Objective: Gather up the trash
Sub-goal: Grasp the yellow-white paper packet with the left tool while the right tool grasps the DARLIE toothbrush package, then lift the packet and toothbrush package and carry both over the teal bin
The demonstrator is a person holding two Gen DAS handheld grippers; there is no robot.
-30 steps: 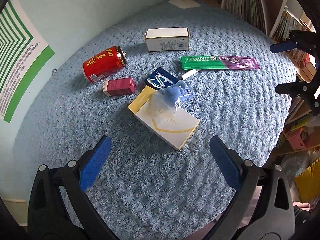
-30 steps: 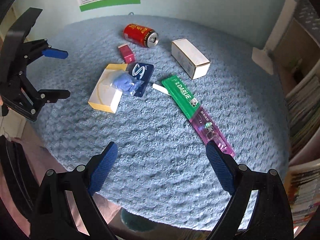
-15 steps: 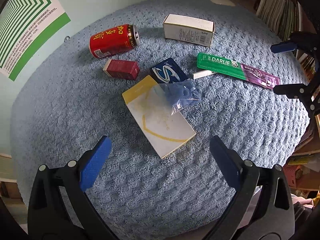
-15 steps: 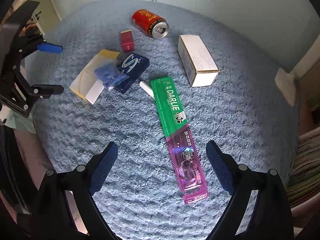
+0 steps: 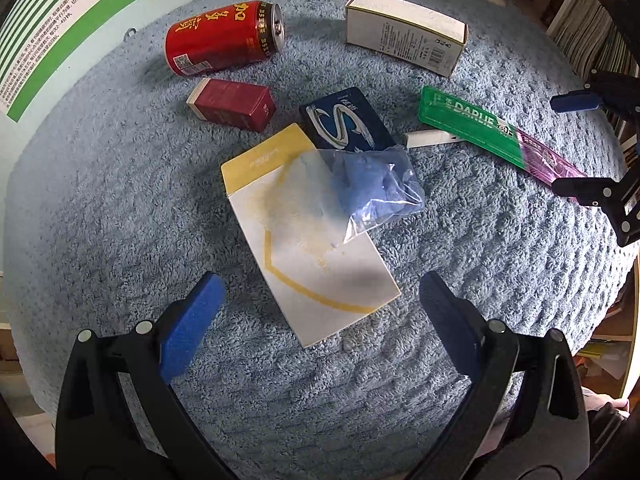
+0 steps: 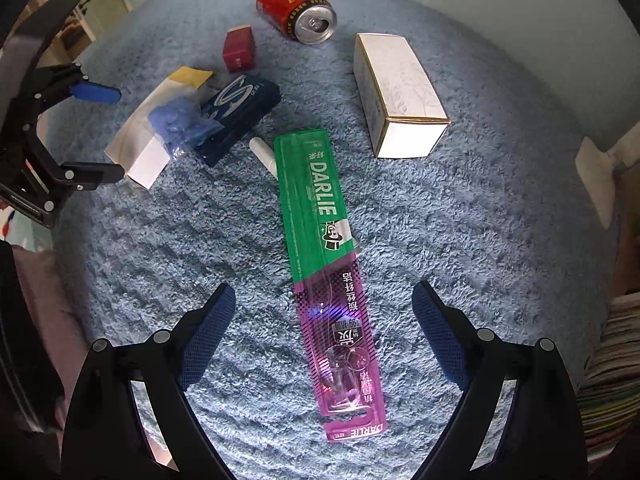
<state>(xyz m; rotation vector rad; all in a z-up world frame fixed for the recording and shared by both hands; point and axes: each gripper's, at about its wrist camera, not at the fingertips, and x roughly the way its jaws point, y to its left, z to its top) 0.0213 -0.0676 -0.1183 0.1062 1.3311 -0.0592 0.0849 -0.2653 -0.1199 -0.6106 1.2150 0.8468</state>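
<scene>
Trash lies scattered on the blue textured tabletop. My left tool hangs with its blue pads spread wide and empty over the near end of the flat white and yellow carton. A clear plastic bag of crumpled blue material rests on that carton and overlaps the dark blue packet. Beyond them lie the small dark red box, the red drinks can on its side and the white rectangular box. My right tool is likewise spread wide and empty, its pads either side of the purple end of the long green and purple toothbrush pack. A small white tube touches the pack's green end.
</scene>
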